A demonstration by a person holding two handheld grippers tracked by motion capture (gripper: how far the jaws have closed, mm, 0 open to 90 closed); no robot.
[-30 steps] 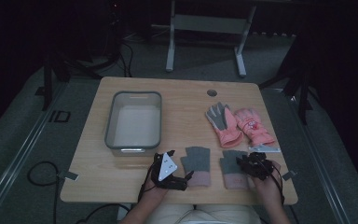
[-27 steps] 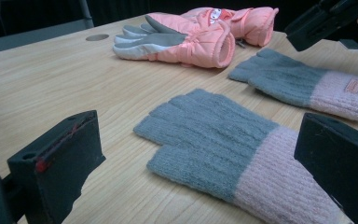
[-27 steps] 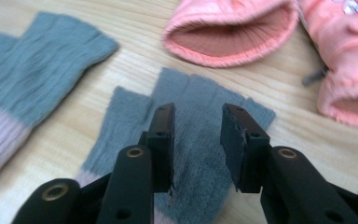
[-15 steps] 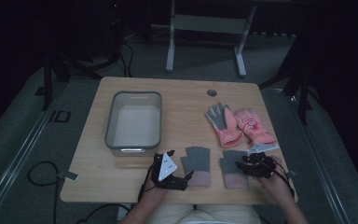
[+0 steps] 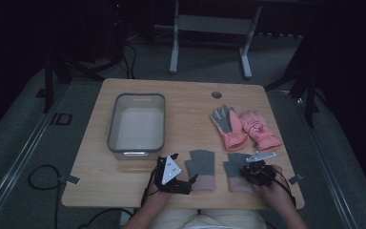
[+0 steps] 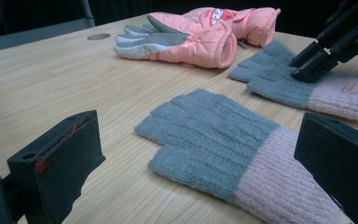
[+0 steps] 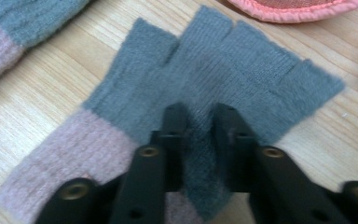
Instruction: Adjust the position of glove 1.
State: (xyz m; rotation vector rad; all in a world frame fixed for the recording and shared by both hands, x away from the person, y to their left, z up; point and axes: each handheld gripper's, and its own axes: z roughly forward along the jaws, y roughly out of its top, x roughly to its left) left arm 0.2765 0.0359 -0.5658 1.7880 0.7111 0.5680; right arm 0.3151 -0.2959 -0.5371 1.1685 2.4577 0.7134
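Observation:
Two grey knit fingerless gloves with pink cuffs lie near the table's front edge. My right gripper [image 7: 200, 116] has just been closing and now pinches a raised fold of the right-hand grey glove [image 7: 242, 65]; from above that gripper [image 5: 249, 171] sits on this glove [image 5: 236, 164]. My left gripper [image 6: 205, 140] stands open, its jaws wide on either side of the left-hand grey glove [image 6: 214, 135], which lies flat and untouched. In the high view the left gripper [image 5: 189, 181] rests by that glove's cuff [image 5: 201, 164].
A pair of padded pink gloves [image 5: 243, 128] lies behind the grey ones at the right. A grey plastic tub [image 5: 112, 125] stands at the table's left middle. A round hole [image 5: 216, 94] sits near the far edge. Bare wood lies between tub and gloves.
The right hand and forearm have shifted slightly over the right-hand grey glove. The left gripper and both pairs of gloves lie where they were.

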